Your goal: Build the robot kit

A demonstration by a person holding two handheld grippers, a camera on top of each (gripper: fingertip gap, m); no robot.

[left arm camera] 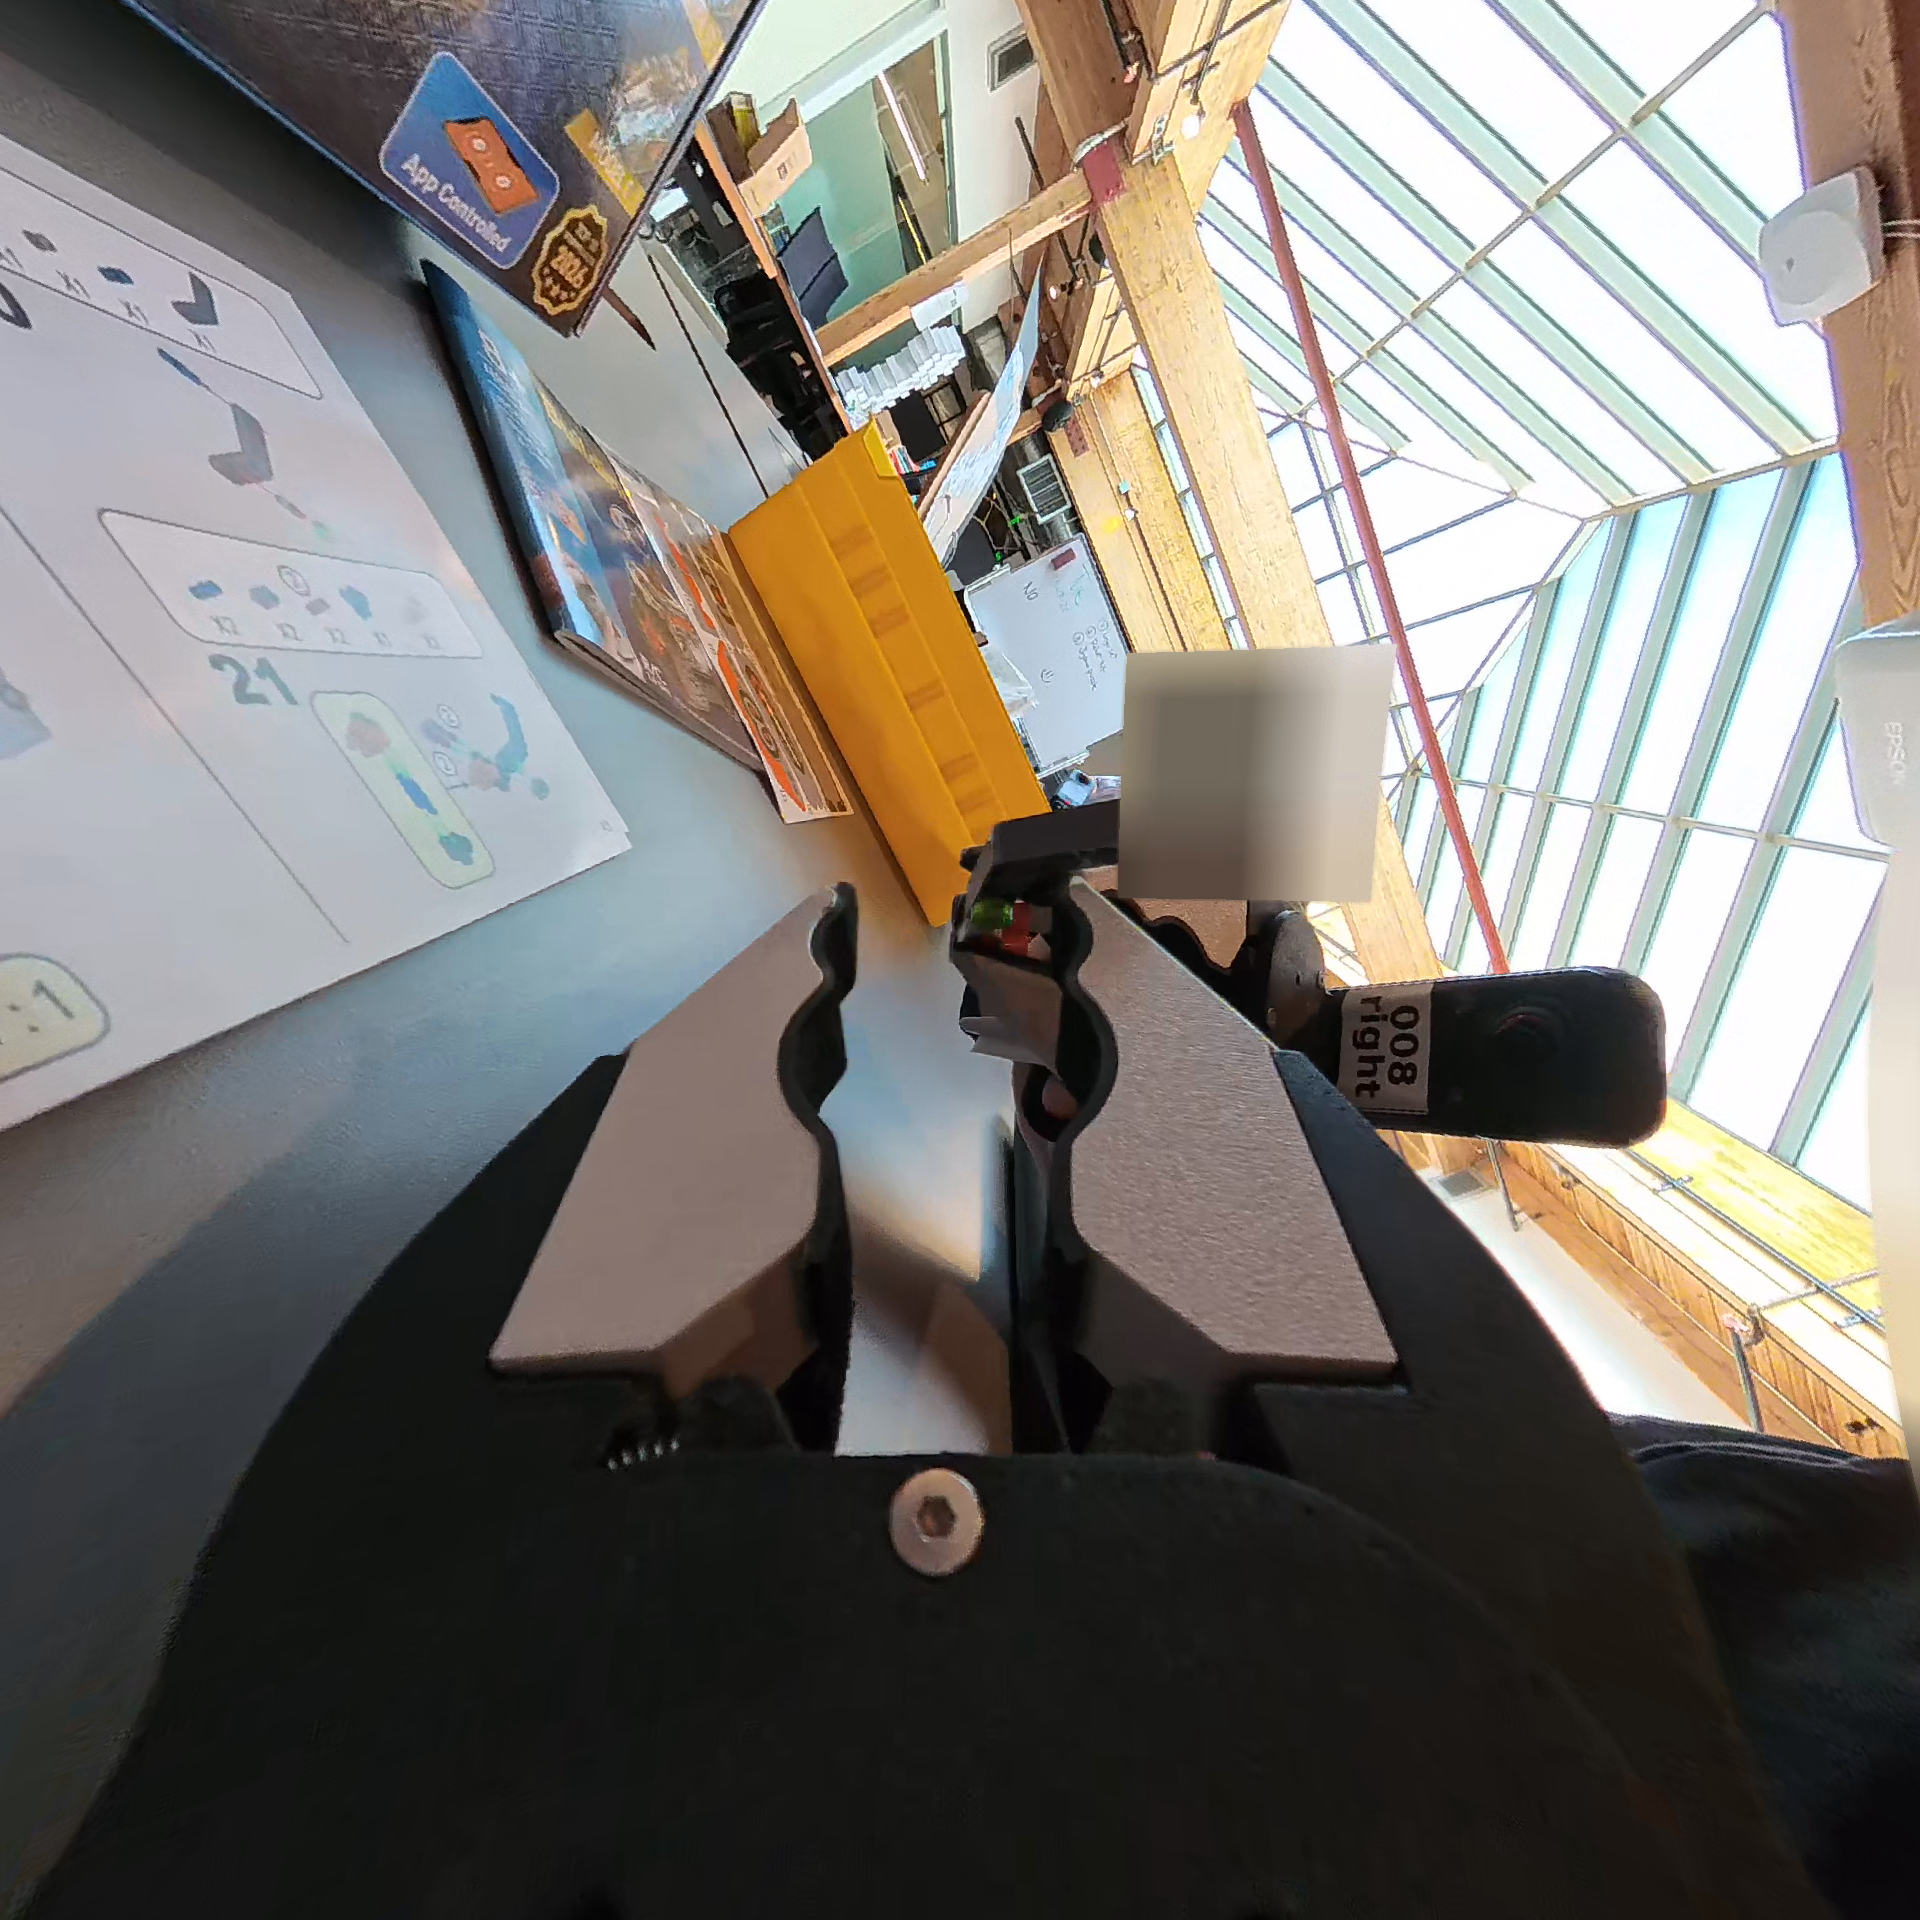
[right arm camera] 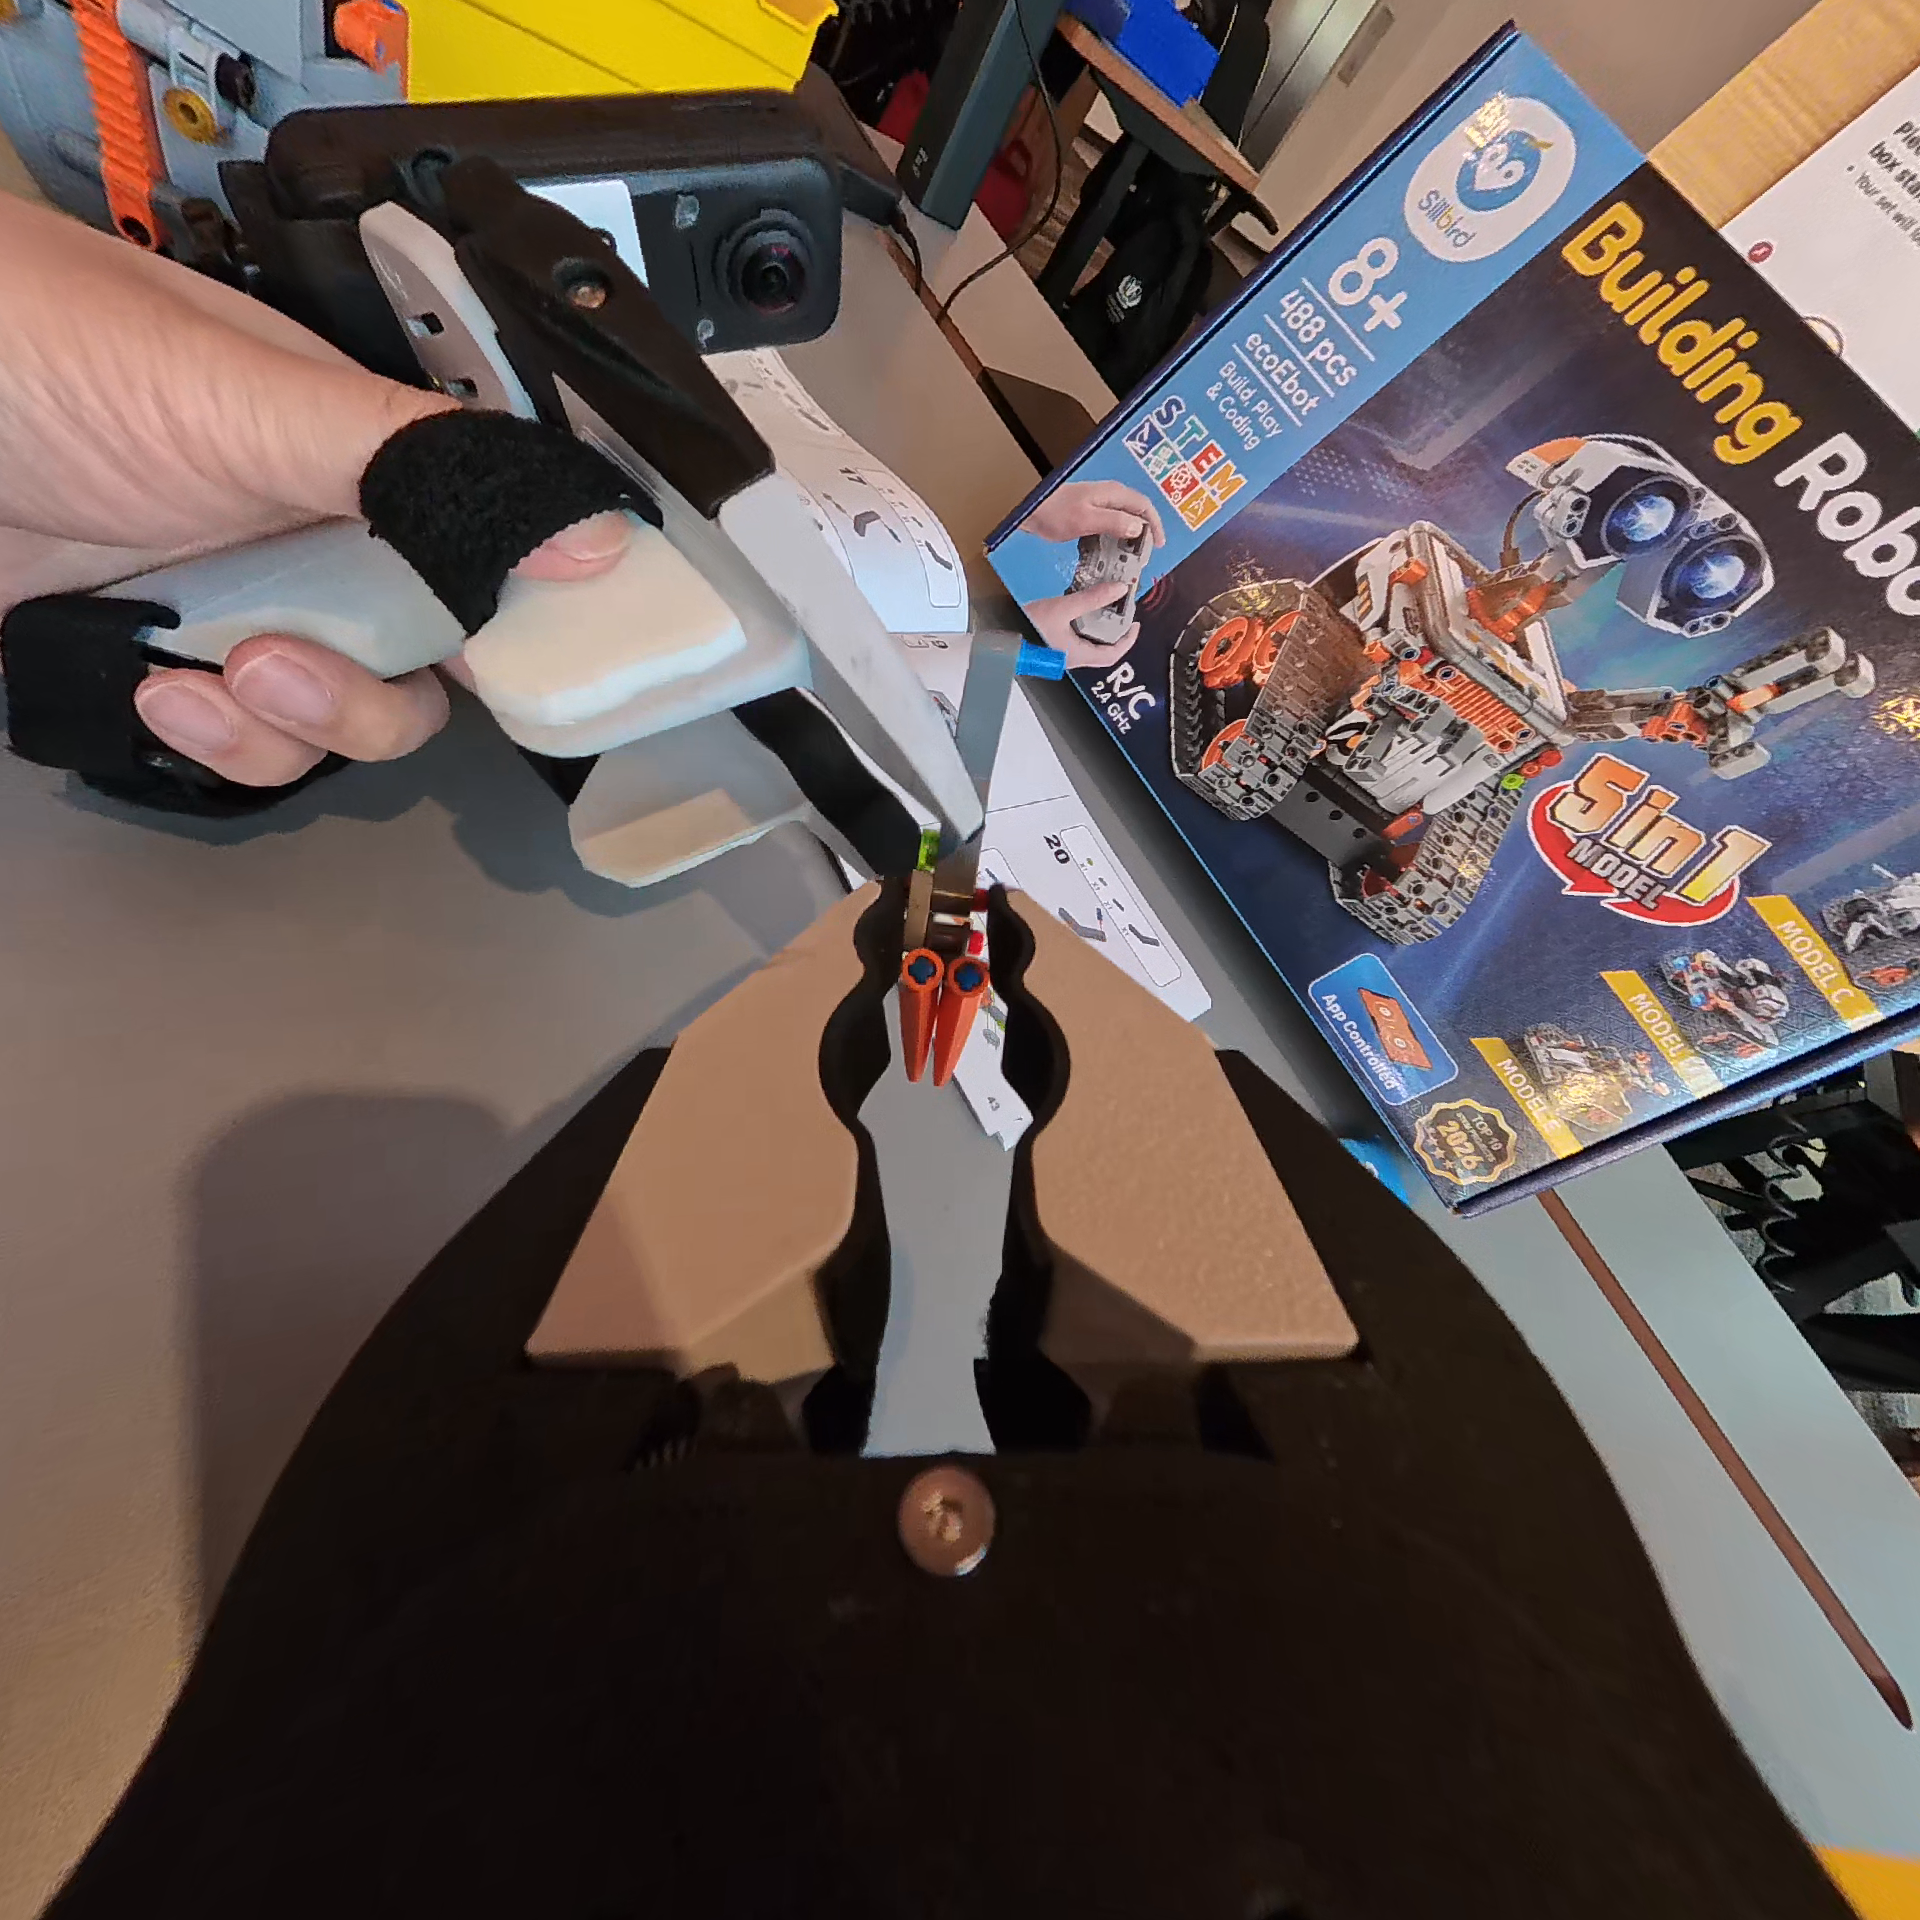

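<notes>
My right gripper [right arm camera: 938,909] is shut on a small brick assembly [right arm camera: 940,1003] with two orange pointed pieces, a green bit and a grey beam [right arm camera: 987,717] that carries a blue pin [right arm camera: 1039,660]. It holds the assembly above the grey table [right arm camera: 312,1091]. My left gripper [left arm camera: 956,914] is open, and the assembly [left arm camera: 997,930] sits in its gap against the right-hand finger. In the right wrist view a hand [right arm camera: 156,416] holds the left gripper [right arm camera: 935,836], its tips at the beam's lower end. The right gripper [left arm camera: 1023,883] also shows in the left wrist view.
An instruction sheet [left arm camera: 260,644] lies on the table under the grippers; it also shows in the right wrist view [right arm camera: 1091,904]. A blue robot-kit box [right arm camera: 1507,675] lies to the right. A booklet [left arm camera: 603,540] and a yellow bin [left arm camera: 894,665] stand behind. A part-built model [right arm camera: 114,125] sits far left. Left and right tips are no more than a few centimetres apart.
</notes>
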